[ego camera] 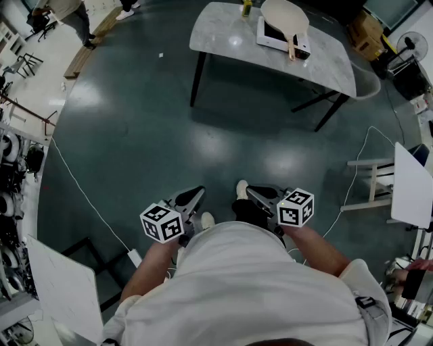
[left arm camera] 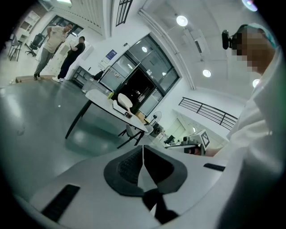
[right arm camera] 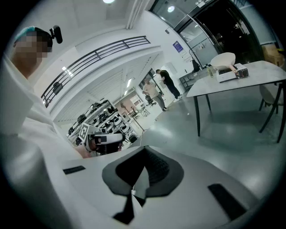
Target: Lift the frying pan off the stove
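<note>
The frying pan (ego camera: 284,15) sits on the stove (ego camera: 265,38), its pale round body on the cooker and its wooden handle sticking out toward the person over the stove's near edge. Both stand on the grey table (ego camera: 223,34), and that table is well ahead of both grippers, with a wide stretch of dark floor (ego camera: 169,135) in between. From the right gripper (ego camera: 252,191) the pan lies far forward and a little to the right; from the left gripper (ego camera: 195,194) it is far forward and further right. Nothing touches the pan.

The left gripper is held low, close in front of the person's body, its jaws pressed together with nothing between the ribbed pads (left arm camera: 129,167). In its own view the table and pan show small, above the jaw tips and slightly left. The right gripper matches it: jaws closed tight, empty, held just beside the left one, the two apart but near. In the right gripper view the pan and stove appear high and to the right of the jaw tips.

Each gripper shows its marker cube; the left cube (ego camera: 162,221) sits behind the left jaws, and the right cube (ego camera: 295,207) behind the right. A white cable (ego camera: 74,182) trails over the floor left of the left gripper. Two people (right arm camera: 161,85) stand far beyond the grippers, well past the table.
</note>
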`<state>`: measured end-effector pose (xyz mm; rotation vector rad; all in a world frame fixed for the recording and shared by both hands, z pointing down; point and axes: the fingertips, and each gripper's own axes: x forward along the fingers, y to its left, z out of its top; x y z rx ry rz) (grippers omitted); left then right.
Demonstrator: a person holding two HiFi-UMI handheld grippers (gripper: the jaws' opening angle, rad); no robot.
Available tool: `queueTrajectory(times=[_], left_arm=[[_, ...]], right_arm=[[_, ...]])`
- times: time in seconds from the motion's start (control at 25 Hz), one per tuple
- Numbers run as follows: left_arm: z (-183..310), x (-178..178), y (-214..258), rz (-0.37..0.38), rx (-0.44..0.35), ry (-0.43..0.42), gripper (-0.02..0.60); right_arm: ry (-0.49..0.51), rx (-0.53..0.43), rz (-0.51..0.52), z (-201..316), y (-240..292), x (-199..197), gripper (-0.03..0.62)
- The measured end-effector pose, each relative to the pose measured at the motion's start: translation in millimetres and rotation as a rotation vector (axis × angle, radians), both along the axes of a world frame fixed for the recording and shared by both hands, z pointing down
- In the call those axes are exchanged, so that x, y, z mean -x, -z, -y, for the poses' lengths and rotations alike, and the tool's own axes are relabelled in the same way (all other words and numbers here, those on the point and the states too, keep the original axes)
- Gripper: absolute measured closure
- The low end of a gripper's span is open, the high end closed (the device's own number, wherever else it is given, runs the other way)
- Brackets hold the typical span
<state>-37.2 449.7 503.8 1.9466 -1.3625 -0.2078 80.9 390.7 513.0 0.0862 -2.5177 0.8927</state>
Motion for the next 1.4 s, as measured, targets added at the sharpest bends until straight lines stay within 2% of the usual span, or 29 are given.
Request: queueTrajectory(times=[0.32, 0.6, 0.76, 0.92, 1.0, 1.04, 1.16, 1.4], left_arm=[[103, 6, 2, 0.02, -0.006, -0.078, 0.555], [241, 13, 32, 0.093, 0.001, -0.145, 0.555], [324, 7, 48, 0.087, -0.029, -0.173, 0.555], [391, 2, 54, 0.004, -0.036, -0.209, 0.554], [422, 6, 58, -0.039, -0.041, -0.219, 0.551], [439, 9, 59, -0.057, -0.048, -0.223, 0.542], [494, 18, 56, -0.134, -0.058, -0.251, 0.451], [621, 43, 28, -0.286, -0.027, -0.312, 0.392]], right_arm=[[-0.064, 0.039, 0.009, 94, -17, 10, 0.591], [-0.108, 0.039, 0.089, 235, 2, 26, 0.591], [-0.134, 0.052, 0.109, 311, -1, 14, 0.589], [-0.188, 0.086, 0.126, 371, -8, 0, 0.579], [-0.234, 0.114, 0.138, 400, -12, -5, 0.515], [-0.26, 0.125, 0.139, 415, -15, -7, 0.503], [-0.34, 0.148, 0.136, 461, -29, -10, 0.458], [-0.489, 0.207, 0.117, 561, -68, -1, 0.37]])
